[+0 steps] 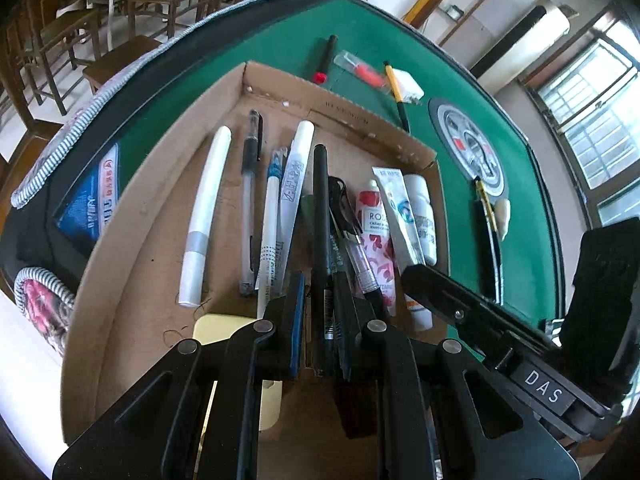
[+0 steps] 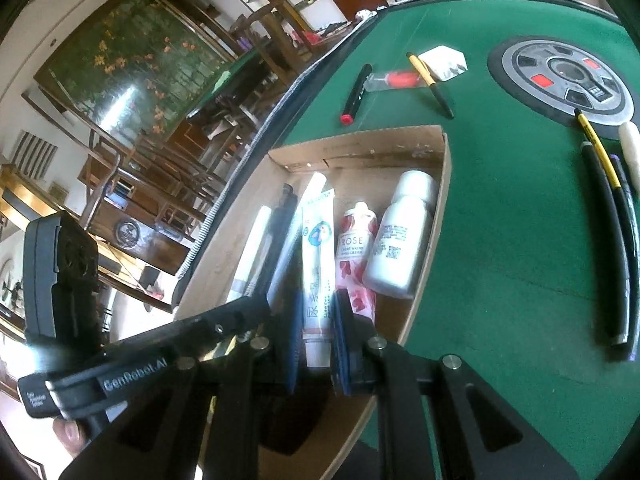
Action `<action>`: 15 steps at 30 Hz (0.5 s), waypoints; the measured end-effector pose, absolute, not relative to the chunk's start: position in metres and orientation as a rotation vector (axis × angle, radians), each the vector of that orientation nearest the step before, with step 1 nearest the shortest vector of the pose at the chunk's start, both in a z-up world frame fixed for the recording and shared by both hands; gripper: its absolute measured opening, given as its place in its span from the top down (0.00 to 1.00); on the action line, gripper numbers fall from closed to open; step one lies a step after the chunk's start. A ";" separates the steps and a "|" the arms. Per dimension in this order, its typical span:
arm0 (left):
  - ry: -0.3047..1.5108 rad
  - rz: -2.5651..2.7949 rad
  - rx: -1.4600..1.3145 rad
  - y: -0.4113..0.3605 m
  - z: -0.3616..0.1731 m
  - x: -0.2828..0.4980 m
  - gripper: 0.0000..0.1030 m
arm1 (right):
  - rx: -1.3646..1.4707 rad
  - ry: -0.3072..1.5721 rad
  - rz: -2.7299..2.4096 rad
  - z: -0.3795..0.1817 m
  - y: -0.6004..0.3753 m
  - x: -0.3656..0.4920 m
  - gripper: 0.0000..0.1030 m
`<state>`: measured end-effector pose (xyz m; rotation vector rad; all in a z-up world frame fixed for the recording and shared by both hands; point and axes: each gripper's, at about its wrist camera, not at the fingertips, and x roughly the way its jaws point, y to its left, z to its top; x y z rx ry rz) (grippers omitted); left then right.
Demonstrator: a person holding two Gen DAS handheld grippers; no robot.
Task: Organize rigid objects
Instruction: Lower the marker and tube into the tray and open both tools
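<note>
Two long items are being carried to a shallow brown cardboard tray (image 1: 132,216) on a green felt table (image 2: 500,240), in what is judged to be the placing step of the sorting job. In the left wrist view, a slim black pen (image 1: 320,208) is clamped between the blue-padded fingers (image 1: 297,320) of the left gripper (image 1: 320,324), its barrel running forward over the tray's row of pens and white tubes. In the right wrist view, a white squeeze tube with blue print (image 2: 316,264) is pinched near its crimped end by the right gripper (image 2: 316,340), its cap pointing toward the tray's far wall, just beside a rose-patterned hand cream tube (image 2: 354,256) and a white plastic bottle (image 2: 400,236). Whether either item already rests on the cardboard cannot be told. The next move is judged to call for each item being lowered parallel to its neighbours before the jaws are released. A red-capped black marker (image 2: 356,88) and a yellow-and-black pen (image 2: 430,84) remain on the felt beyond the tray.
</note>
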<state>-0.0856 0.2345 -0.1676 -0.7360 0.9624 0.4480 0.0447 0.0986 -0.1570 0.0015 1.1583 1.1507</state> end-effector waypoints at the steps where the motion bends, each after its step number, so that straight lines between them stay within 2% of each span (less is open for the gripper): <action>1: 0.968 0.449 -0.734 0.234 -0.169 -0.084 0.87 | -0.008 1.156 1.147 -0.158 0.100 0.044 0.86; 15: 0.999 0.476 -0.718 0.235 -0.179 -0.082 0.87 | -0.070 1.154 1.112 -0.163 0.105 0.042 0.85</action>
